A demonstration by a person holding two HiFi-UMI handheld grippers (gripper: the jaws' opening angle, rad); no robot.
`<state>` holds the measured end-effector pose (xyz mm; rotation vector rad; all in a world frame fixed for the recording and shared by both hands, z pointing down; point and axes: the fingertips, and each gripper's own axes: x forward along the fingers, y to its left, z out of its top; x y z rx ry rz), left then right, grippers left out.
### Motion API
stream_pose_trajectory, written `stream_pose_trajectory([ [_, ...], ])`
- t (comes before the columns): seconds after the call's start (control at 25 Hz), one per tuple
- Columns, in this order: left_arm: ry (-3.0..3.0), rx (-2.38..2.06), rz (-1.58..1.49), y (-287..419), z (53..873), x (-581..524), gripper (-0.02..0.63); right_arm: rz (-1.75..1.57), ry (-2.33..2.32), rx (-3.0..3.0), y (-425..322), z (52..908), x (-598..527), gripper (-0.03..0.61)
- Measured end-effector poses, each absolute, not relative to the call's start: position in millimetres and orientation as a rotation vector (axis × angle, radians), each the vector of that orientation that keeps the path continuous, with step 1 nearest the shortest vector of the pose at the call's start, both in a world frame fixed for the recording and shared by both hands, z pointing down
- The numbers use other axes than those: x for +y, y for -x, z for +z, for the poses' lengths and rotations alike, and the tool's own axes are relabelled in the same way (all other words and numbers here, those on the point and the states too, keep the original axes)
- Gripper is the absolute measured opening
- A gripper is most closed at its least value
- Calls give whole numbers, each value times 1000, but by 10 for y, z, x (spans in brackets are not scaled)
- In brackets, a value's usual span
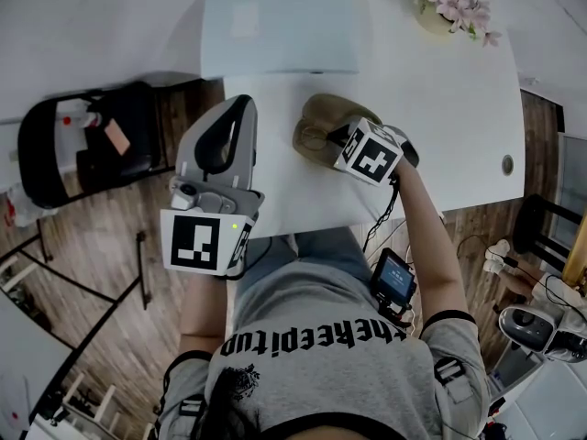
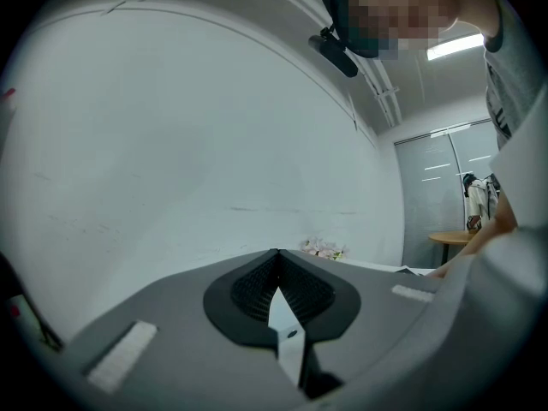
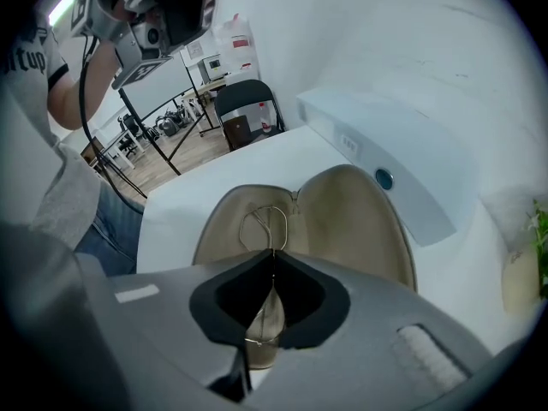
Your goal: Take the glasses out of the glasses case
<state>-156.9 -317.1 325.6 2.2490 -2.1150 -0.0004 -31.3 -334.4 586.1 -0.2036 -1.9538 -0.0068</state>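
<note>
Right tool (image 3: 273,253): closest to the camera, low in the middle of the right gripper view. Its two jaws are squeezed together on the thin wire of the glasses (image 3: 264,227).
Glasses: in the middle of that view, just past the tool tips, over the left half of the open glasses case (image 3: 360,217). I cannot tell if they are lifted up or lying on the lining.
How they will handle: I think they are very light. The wire looks thin and bendy, so a hard squeeze could twist it. The see-through parts could scratch or crack, and thin wire can slip.
Where to hold: I think the best spot is the wire in the middle, between the two round parts. Hold it gently and lift straight up.
Glasses case: tan and soft-looking inside, open like a shell, with both halves lying on the white surface (image 1: 440,108).
Left tool (image 2: 276,255): jaws shut tight with nothing in them. It points at a bare wall. In the head view it is at the middle left, near the case but not touching it.
Farther off: a white box (image 1: 275,26) at the top middle and pink flowers (image 1: 454,3) at the top right.
</note>
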Motion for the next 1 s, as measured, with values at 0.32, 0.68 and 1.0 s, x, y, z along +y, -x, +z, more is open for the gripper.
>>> stream_pose_trajectory([
  [0.32, -2273, -2108, -11, 1569, 3210, -3096, 20, -33, 63, -2041, 320, 5758, -3330, 6],
  [0.68, -2329, -2073, -24, 1499, 3153, -3007, 20, -78, -169, -2147, 280, 5565, -3406, 6],
  [1.0, -2371, -2049, -31, 1488, 3097, -2925, 20, -67, -328, -2221, 255, 5359, -3436, 6],
])
